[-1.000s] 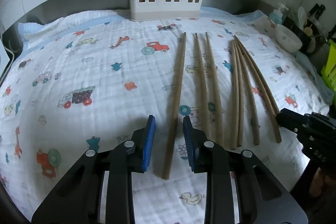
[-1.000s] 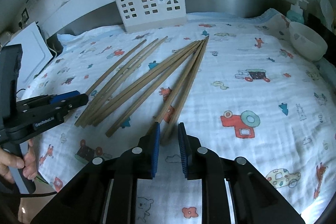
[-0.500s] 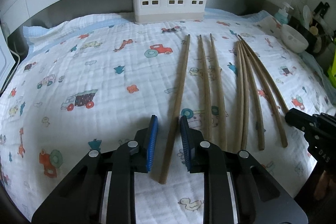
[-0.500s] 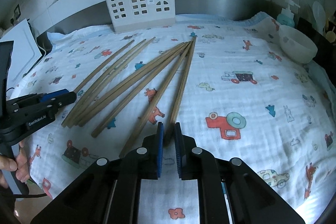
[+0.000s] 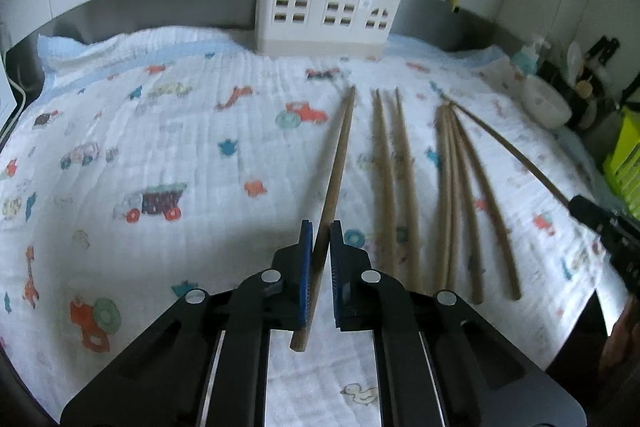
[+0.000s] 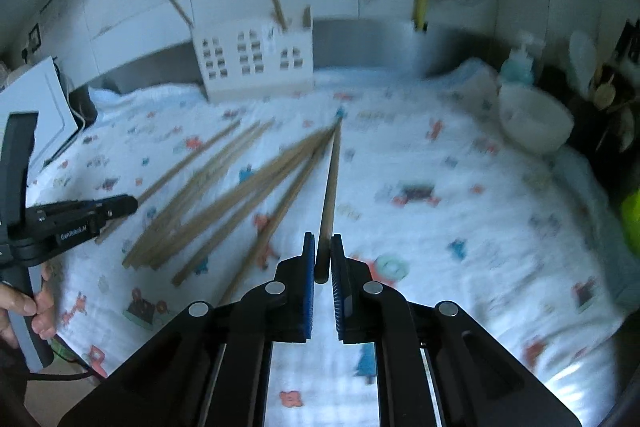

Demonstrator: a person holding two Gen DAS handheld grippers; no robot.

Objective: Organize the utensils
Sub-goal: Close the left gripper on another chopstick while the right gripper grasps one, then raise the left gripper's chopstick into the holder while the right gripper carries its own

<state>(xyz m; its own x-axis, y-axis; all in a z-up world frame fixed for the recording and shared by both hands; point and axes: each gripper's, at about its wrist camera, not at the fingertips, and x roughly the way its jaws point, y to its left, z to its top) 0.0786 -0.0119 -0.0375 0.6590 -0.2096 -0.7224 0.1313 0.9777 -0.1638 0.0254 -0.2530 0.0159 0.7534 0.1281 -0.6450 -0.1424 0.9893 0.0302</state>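
Long brown wooden chopsticks lie spread on a white quilted cloth [image 5: 168,131] printed with small coloured cars and animals, all on the near side of the cream plastic utensil holder with arched window cut-outs [image 5: 326,13], which stands at the cloth's far edge against the tiled wall. The leftmost chopstick [image 5: 334,179] runs from just short of the holder back toward the camera, and the left gripper [image 5: 319,247] has its blue-padded jaws closed on the near part of it; its butt end sticks out behind the pads. To the right of that stick, seen from the holder's front, lie a pair of chopsticks [image 5: 394,179] and then a fanned bundle of chopsticks [image 5: 460,187] (their tips nearly meet toward the holder). The outermost chopstick [image 6: 330,183] is pinched at its near end by the right gripper [image 6: 321,259], jaws closed on it, its shaft raised off the cloth and pointing toward the holder. Two more sticks stand upright inside the holder [image 6: 256,63]. Right of the holder, by the wall, sit a white bowl [image 6: 536,123] and a teal pump bottle [image 6: 518,61]. A person's hand [image 6: 24,311] grips the left gripper's handle.
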